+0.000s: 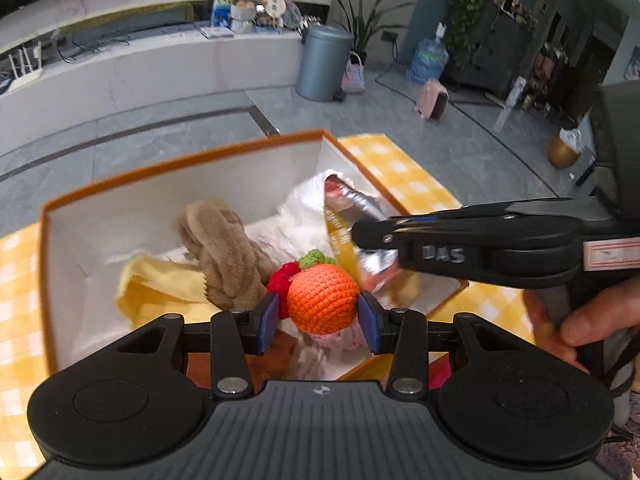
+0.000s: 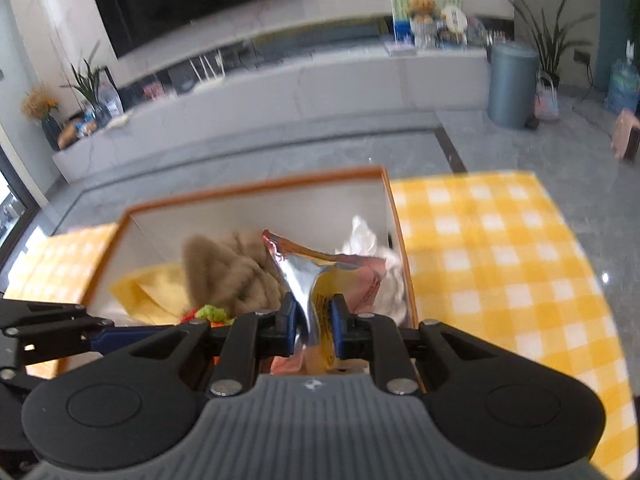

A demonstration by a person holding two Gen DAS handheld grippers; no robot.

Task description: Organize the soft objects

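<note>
My left gripper (image 1: 318, 322) is shut on an orange crocheted fruit (image 1: 322, 298) with a green top, held over the near side of an orange-rimmed white box (image 1: 180, 160). A red crocheted piece (image 1: 282, 280) is just behind it. My right gripper (image 2: 314, 326) is shut on a crumpled silver and yellow foil snack bag (image 2: 308, 280), held over the box's right part; it enters the left wrist view from the right (image 1: 360, 232). Inside the box lie a brown plush toy (image 1: 224, 256), a yellow cloth (image 1: 160, 288) and a white plastic bag (image 1: 296, 216).
The box (image 2: 256, 188) stands on a table with a yellow and white checked cloth (image 2: 492, 248). Beyond is grey tiled floor, a grey bin (image 1: 322, 62), a white TV bench, plants and a water bottle.
</note>
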